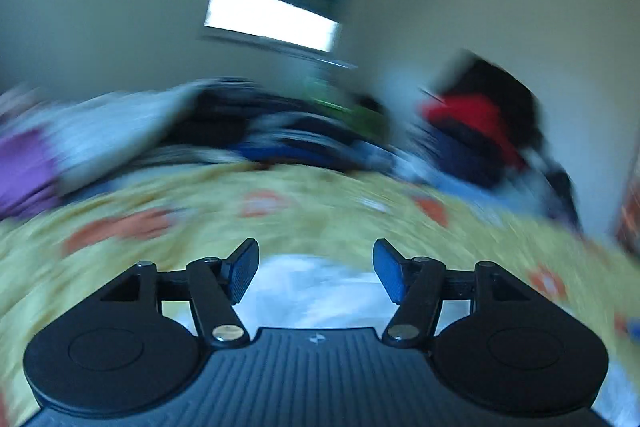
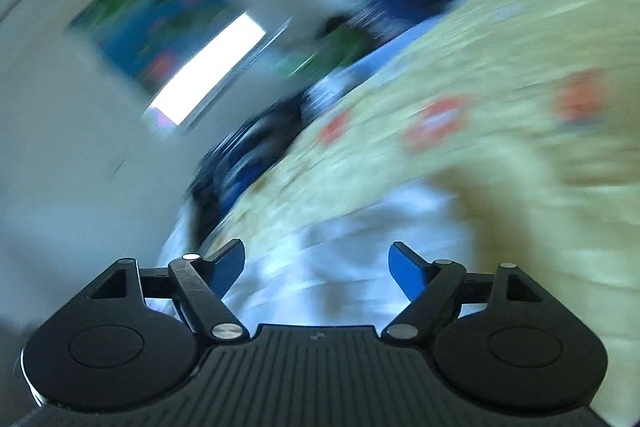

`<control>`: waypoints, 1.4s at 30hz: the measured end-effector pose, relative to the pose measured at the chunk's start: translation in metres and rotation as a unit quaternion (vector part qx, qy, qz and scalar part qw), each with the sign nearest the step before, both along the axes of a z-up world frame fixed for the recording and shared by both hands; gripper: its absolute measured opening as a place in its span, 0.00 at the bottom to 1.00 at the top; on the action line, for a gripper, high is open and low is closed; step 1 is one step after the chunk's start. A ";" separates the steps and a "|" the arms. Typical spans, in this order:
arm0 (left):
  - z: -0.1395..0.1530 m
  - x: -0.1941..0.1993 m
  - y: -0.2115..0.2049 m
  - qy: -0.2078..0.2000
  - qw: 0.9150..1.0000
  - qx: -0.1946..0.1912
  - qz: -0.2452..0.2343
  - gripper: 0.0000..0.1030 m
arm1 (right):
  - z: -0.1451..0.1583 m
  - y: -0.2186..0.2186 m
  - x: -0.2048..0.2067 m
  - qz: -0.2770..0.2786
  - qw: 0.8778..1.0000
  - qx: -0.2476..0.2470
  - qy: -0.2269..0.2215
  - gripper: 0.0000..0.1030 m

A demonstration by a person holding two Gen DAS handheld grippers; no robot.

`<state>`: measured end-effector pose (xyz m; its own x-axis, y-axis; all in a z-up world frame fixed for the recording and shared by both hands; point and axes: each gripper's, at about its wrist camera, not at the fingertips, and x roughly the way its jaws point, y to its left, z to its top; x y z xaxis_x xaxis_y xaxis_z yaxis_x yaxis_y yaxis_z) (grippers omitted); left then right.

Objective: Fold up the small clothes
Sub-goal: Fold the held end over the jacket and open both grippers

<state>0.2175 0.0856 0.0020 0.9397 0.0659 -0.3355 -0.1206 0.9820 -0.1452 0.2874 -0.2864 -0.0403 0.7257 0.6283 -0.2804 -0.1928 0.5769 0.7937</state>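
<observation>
White crumpled garment (image 1: 316, 291) on yellow floral bedspread (image 1: 320, 223), both grippers' ribbed fingers (image 1: 244, 269) apart, empty

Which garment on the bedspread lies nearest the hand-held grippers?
The white garment, lying alone on the yellow bedspread just ahead of both. The red, purple and dark blue clothes sit piled at the far edge.

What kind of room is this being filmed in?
Probably a bedroom, though the pictures are blurred: a yellow bedspread with orange flowers, a pile of clothes heaped against the wall, and a colourful picture above a window.
</observation>
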 end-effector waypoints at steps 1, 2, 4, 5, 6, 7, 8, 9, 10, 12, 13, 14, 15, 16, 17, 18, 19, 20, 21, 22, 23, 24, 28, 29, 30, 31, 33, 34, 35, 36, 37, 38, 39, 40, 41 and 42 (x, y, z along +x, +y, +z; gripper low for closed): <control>-0.002 0.026 -0.014 0.018 1.000 0.009 -0.005 0.61 | -0.003 0.016 0.014 0.027 0.999 0.036 0.010 0.75; -0.005 0.055 -0.025 0.049 0.999 0.011 -0.014 0.61 | -0.008 0.031 0.025 0.048 0.996 0.071 0.023 0.75; -0.019 0.106 -0.043 0.115 0.993 0.012 -0.029 0.61 | -0.022 0.062 0.042 0.081 0.989 0.110 0.049 0.82; -0.029 0.126 -0.052 0.144 0.989 0.031 -0.036 0.61 | -0.029 0.071 0.045 0.080 0.990 0.101 0.056 0.82; -0.041 0.141 -0.061 0.167 0.984 0.056 -0.036 0.61 | -0.037 0.077 0.046 0.064 0.993 0.076 0.062 0.82; -0.054 0.151 -0.064 0.187 0.979 0.073 -0.029 0.61 | -0.044 0.078 0.047 0.039 0.996 0.047 0.069 0.79; -0.067 0.158 -0.063 0.203 0.976 0.078 -0.026 0.62 | -0.054 0.075 0.046 0.012 0.997 0.027 0.072 0.74; -0.075 0.162 -0.059 0.210 0.975 0.072 -0.026 0.62 | -0.066 0.068 0.044 -0.007 0.997 0.028 0.070 0.69; -0.081 0.163 -0.053 0.214 0.975 0.056 -0.028 0.63 | -0.077 0.062 0.041 -0.020 0.996 0.041 0.075 0.53; -0.089 0.166 -0.042 0.217 0.975 0.026 -0.032 0.64 | -0.097 0.054 0.038 -0.030 0.993 0.058 0.094 0.30; -0.094 0.168 -0.041 0.214 0.976 0.021 -0.031 0.65 | -0.101 0.053 0.039 -0.027 0.994 0.058 0.093 0.22; -0.098 0.169 -0.042 0.210 0.977 0.025 -0.030 0.65 | -0.103 0.054 0.039 -0.023 0.994 0.059 0.090 0.22; -0.100 0.169 -0.045 0.206 0.978 0.035 -0.028 0.65 | -0.103 0.055 0.039 -0.022 0.994 0.059 0.091 0.22; -0.100 0.166 -0.048 0.202 0.978 0.044 -0.025 0.65 | -0.102 0.056 0.039 -0.022 0.993 0.057 0.096 0.22; -0.101 0.162 -0.051 0.199 0.979 0.045 -0.024 0.65 | -0.102 0.056 0.039 -0.022 0.993 0.057 0.096 0.24; -0.099 0.161 -0.049 0.196 0.979 0.042 -0.027 0.65 | -0.096 0.054 0.041 -0.019 0.992 0.056 0.110 0.27; -0.094 0.158 -0.045 0.192 0.980 0.035 -0.029 0.65 | -0.091 0.054 0.044 -0.016 0.991 0.056 0.118 0.36; -0.089 0.153 -0.041 0.185 0.982 0.029 -0.027 0.65 | -0.080 0.050 0.045 -0.014 0.991 0.055 0.121 0.44; -0.082 0.146 -0.037 0.173 0.984 0.025 -0.022 0.66 | -0.068 0.047 0.044 -0.014 0.992 0.052 0.113 0.56; -0.075 0.138 -0.033 0.162 0.986 0.021 -0.016 0.70 | -0.053 0.048 0.044 -0.014 0.995 0.045 0.092 0.66; -0.069 0.130 -0.029 0.150 0.988 0.016 -0.009 0.74 | -0.039 0.041 0.040 -0.014 0.998 0.031 0.059 0.71; -0.064 0.124 -0.025 0.139 0.990 0.015 -0.002 0.81 | -0.023 0.037 0.039 -0.015 1.000 0.010 0.025 0.80; -0.070 0.130 -0.018 0.174 0.983 0.047 0.022 0.84 | -0.002 0.029 0.068 0.002 0.999 -0.041 0.003 0.95; -0.074 0.131 -0.014 0.180 0.982 0.043 0.023 0.85 | -0.006 0.028 0.080 0.005 0.998 -0.060 0.022 0.92; -0.076 0.132 -0.012 0.181 0.982 0.041 0.021 0.85 | -0.013 0.028 0.092 0.002 0.995 -0.089 0.045 0.88; -0.077 0.132 -0.012 0.180 0.982 0.044 0.019 0.86 | -0.023 0.028 0.103 0.000 0.991 -0.121 0.064 0.87; -0.083 0.135 -0.014 0.184 0.981 0.058 0.013 0.88 | -0.042 0.030 0.114 0.008 0.984 -0.163 0.077 0.83; -0.087 0.136 -0.012 0.186 0.981 0.057 0.009 0.89 | -0.047 0.029 0.113 0.012 0.985 -0.164 0.056 0.84; -0.090 0.137 -0.009 0.186 0.981 0.050 0.006 0.89 | -0.050 0.029 0.109 0.014 0.985 -0.166 0.045 0.84; -0.093 0.139 -0.005 0.187 0.982 0.040 0.003 0.90 | -0.051 0.029 0.109 0.017 0.984 -0.173 0.036 0.84; -0.095 0.139 -0.002 0.187 0.982 0.031 0.000 0.92 | -0.052 0.028 0.109 0.019 0.984 -0.175 0.028 0.84; -0.098 0.141 0.002 0.187 0.982 0.024 -0.001 0.93 | -0.054 0.027 0.108 0.019 0.984 -0.173 0.023 0.84; -0.100 0.142 0.003 0.186 0.982 0.019 -0.001 0.94 | -0.055 0.026 0.108 0.020 0.985 -0.171 0.017 0.84; -0.101 0.143 0.001 0.185 0.982 0.022 0.001 0.95 | -0.056 0.026 0.106 0.020 0.985 -0.168 0.013 0.84; -0.102 0.143 -0.003 0.184 0.982 0.031 0.003 0.95 | -0.058 0.026 0.107 0.018 0.986 -0.167 0.010 0.84; -0.101 0.142 -0.005 0.182 0.983 0.037 0.005 0.95 | -0.057 0.027 0.107 0.017 0.986 -0.169 0.008 0.84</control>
<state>0.3597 0.0807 -0.0995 0.7573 0.1124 -0.6433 -0.1615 0.9867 -0.0178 0.3943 -0.2597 -0.0976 0.6992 0.5217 -0.4889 -0.2057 0.8017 0.5613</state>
